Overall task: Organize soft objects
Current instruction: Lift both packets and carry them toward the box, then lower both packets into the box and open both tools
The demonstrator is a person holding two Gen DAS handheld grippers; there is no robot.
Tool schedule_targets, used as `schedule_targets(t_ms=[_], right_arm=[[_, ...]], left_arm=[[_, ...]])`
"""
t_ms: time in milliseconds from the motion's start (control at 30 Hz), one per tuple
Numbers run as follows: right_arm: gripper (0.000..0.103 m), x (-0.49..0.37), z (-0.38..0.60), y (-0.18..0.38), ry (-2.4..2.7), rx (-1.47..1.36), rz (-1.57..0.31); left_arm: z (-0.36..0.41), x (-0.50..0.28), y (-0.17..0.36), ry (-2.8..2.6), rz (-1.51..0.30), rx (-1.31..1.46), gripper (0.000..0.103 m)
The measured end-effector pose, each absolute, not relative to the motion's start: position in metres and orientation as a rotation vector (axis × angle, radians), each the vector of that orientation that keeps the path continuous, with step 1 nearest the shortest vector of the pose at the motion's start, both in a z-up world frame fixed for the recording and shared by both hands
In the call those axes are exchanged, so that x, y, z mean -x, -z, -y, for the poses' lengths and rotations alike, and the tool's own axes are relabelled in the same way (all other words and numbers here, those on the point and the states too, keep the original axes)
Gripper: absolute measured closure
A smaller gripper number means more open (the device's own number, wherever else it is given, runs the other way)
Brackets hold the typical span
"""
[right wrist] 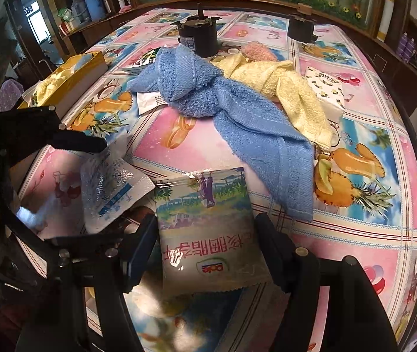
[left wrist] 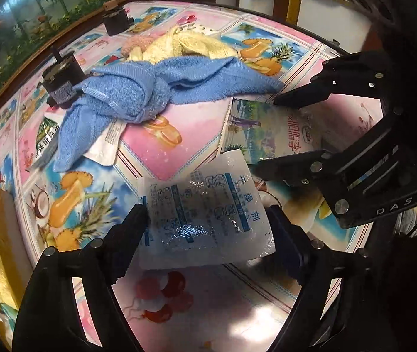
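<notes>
The glossy white sachet (left wrist: 205, 208), light and limp, lies loose between the left hand-held gripper (left wrist: 208, 223)'s open jaws beside the snack pouch (right wrist: 208, 234), itself between the right hand-held gripper (right wrist: 205, 249)'s parted jaws; pinch its sealed edge.

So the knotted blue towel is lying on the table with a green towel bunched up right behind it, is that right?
Not quite. The towel bunched behind the knotted blue towel is pale yellow, not green, as the right wrist view shows. The blue one does lie on the table.
</notes>
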State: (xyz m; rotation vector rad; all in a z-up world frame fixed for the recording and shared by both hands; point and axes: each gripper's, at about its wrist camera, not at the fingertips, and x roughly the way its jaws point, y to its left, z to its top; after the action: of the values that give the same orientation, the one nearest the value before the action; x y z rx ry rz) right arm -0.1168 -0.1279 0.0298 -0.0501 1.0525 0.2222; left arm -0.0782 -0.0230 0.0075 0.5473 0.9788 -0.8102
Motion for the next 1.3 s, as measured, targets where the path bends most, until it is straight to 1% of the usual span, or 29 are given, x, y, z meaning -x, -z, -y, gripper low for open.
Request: schedule_targets(t_ms=[33,67,100,133,200,333,433,533,767,933,1067,1300], right_arm=[[0.034,0.117,0.127,-0.03,-0.222,0.058,-1.049],[0.034,0.118,0.127,-0.029,-0.224,0.061,-1.047],[0.035,0.118,0.129,-0.03,-0.225,0.047,-1.043],[0.035,0.119,0.132,-0.03,-0.228,0.027,-1.041],[0.038,0.12,0.136,-0.032,-0.234,-0.003,-1.035],[0.043,0.123,0.143,-0.033,-0.248,-0.061,-1.025],[0.044,0.125,0.146,-0.035,-0.253,-0.095,-1.019],[0.045,0.129,0.147,-0.041,-0.265,-0.118,-0.999],[0.045,0.131,0.127,-0.067,-0.334,-0.114,-0.929],[0.045,0.123,0.093,-0.084,-0.426,-0.106,-0.894],[0.045,0.117,0.054,-0.097,-0.523,-0.092,-0.876],[0.045,0.11,-0.024,-0.108,-0.697,-0.028,-0.867]], left_arm=[[0.023,0.078,-0.006,0.797,-0.983,-0.523,0.033],[0.022,0.077,-0.007,0.791,-0.985,-0.492,0.04],[0.02,0.076,-0.008,0.774,-0.986,-0.467,0.053],[0.018,0.074,-0.007,0.754,-0.987,-0.44,0.069],[0.011,0.071,-0.008,0.744,-0.995,-0.369,0.077],[-0.001,0.072,-0.01,0.707,-0.982,-0.272,0.083],[-0.011,0.081,-0.016,0.68,-0.957,-0.203,0.083],[-0.024,0.087,-0.035,0.662,-0.922,-0.121,0.083],[-0.094,0.111,-0.075,0.577,-0.814,0.109,0.083],[-0.148,0.124,-0.095,0.438,-0.756,0.151,0.083],[-0.189,0.131,-0.101,0.322,-0.732,0.181,0.083],[-0.245,0.118,-0.091,0.17,-0.783,0.183,0.083]])
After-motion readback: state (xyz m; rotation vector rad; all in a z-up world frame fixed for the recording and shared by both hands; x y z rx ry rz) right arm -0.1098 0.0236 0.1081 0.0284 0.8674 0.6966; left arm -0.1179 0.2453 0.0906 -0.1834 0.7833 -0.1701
